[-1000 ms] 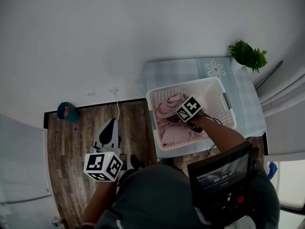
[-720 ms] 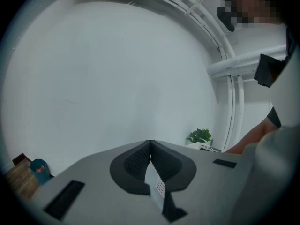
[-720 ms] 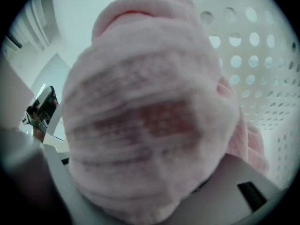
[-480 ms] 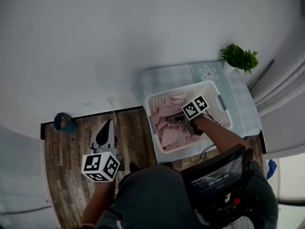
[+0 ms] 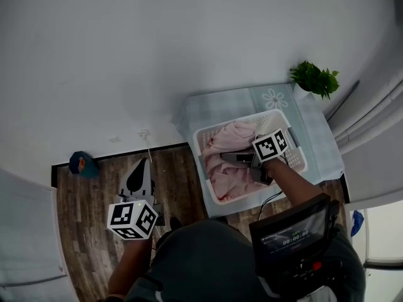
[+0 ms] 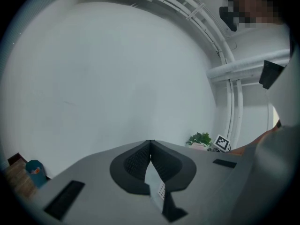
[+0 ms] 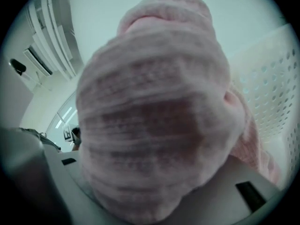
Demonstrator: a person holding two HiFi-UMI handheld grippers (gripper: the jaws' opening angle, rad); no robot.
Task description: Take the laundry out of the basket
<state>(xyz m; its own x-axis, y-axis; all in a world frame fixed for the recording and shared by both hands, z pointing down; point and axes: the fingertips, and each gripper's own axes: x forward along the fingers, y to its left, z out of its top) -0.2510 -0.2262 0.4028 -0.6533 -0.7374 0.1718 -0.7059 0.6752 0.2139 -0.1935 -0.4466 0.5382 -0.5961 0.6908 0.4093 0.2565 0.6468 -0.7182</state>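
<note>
The pink laundry (image 5: 228,168) lies heaped in the left end of the white basket (image 5: 297,145), its long axis running near to far. The right gripper (image 5: 230,158) clamps a bunched fold of it. The left gripper (image 6: 150,143), jaws together and empty, hangs over the wooden floor (image 5: 94,194) to the left.

Pale pink with faint ribbed stripes is seen on the laundry (image 5: 230,165). The basket (image 5: 298,151) is white, dotted with holes. The tablecloth (image 5: 217,104) is pale blue checked, with one white flower. The plant (image 5: 313,78) is green, the floor (image 5: 94,184) brown wood-grained.
</note>
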